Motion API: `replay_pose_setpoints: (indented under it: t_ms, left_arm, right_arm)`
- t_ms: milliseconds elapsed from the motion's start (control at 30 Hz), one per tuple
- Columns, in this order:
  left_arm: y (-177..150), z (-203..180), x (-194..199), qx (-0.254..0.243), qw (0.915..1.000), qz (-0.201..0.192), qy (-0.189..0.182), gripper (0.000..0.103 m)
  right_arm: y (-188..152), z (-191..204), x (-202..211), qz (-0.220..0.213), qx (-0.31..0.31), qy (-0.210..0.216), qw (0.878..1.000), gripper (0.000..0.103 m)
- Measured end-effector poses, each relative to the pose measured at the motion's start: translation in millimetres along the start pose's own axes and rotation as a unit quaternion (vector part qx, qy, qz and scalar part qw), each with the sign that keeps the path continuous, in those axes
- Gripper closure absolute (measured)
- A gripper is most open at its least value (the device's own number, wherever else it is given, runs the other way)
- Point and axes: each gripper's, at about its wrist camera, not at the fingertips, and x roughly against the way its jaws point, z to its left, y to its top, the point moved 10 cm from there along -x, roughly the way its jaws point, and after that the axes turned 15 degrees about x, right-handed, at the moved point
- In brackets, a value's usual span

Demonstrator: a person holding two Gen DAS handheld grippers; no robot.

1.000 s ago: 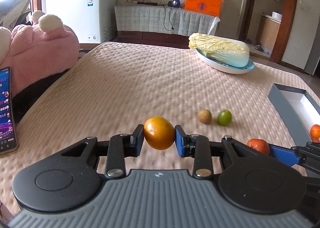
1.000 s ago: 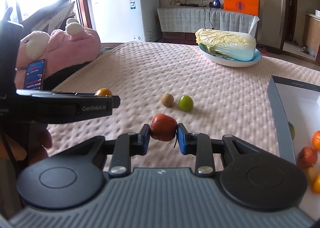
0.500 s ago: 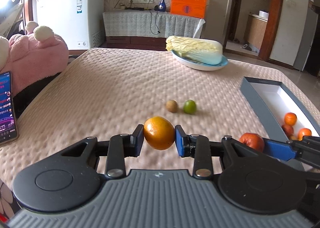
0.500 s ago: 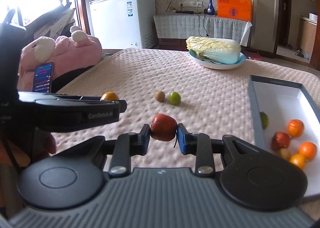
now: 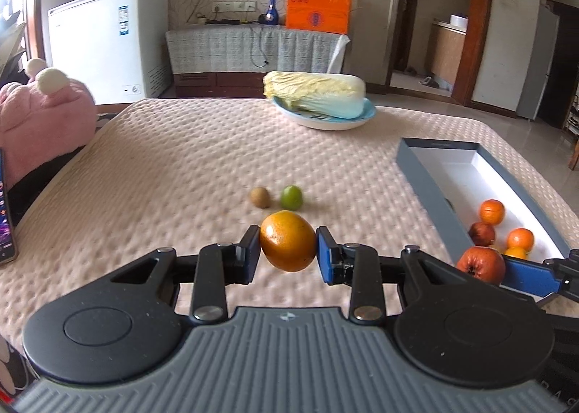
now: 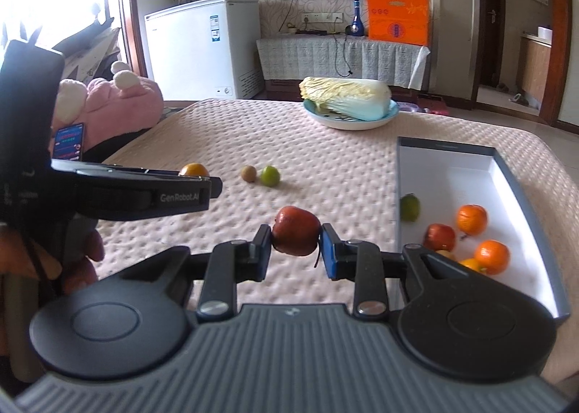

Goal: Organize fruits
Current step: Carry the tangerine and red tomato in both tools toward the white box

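Between the jaws of the left gripper (image 5: 288, 254) sits an orange (image 5: 288, 240), pinched from both sides and held up off the cloth. The right gripper (image 6: 296, 250) pinches a red apple (image 6: 296, 235) the same way, just to the left of the box (image 6: 448, 151).

The orange is round and smooth, and the jaws only touch it at two small spots. A quick swing or a bump could make it slip out and roll across the worktop (image 5: 188, 167). The two grippers are close side by side, so they could knock each other on the way to the box. The box wall stands up, so a low fruit could hit it. A fruit dropped from high could bounce on the oranges and apple already in the box, or hop back out.

A kiwi (image 5: 260, 197) and a lime (image 5: 291, 197) lie on the cloth, just beside each other, waiting. A cabbage (image 5: 315, 94) rests on a plate (image 5: 365, 117) far back.

Compared with a second ago, both grippers have moved toward the box, so much more of its inside shows now. Both fruits sit in the jaws just as before.
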Motion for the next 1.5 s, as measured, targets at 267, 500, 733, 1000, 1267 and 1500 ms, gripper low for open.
replay_pose_setpoints:
  t_ms: [267, 500, 733, 1000, 1267, 1500]
  left_arm:
    - [-3, -27, -2, -0.009, 0.9998, 0.002, -0.019, 0.065]
    - [-3, -39, -6, -0.013, 0.9996, 0.004, -0.027, 0.065]
    - [-7, -59, -11, -0.024, 0.9989, 0.007, -0.04, 0.065]
    - [-10, -89, -18, -0.04, 0.9973, 0.006, -0.06, 0.065]
    - [-13, -119, -30, -0.054, 0.9953, 0.009, -0.081, 0.065]
    - [-21, -148, -43, -0.063, 0.9923, 0.017, -0.105, 0.065]
  right_arm:
    - [-4, -14, 10, -0.004, -0.006, -0.009, 1.0, 0.071]
    - [-7, -24, 16, -0.009, -0.01, -0.012, 1.0, 0.071]
    - [-9, -34, 22, -0.013, -0.014, -0.015, 1.0, 0.071]
    - [-15, -47, 29, -0.01, -0.02, -0.022, 1.0, 0.071]
    - [-28, -68, 35, 0.005, -0.031, -0.037, 0.999, 0.071]
    - [-41, -81, 41, 0.018, -0.038, -0.049, 0.998, 0.071]
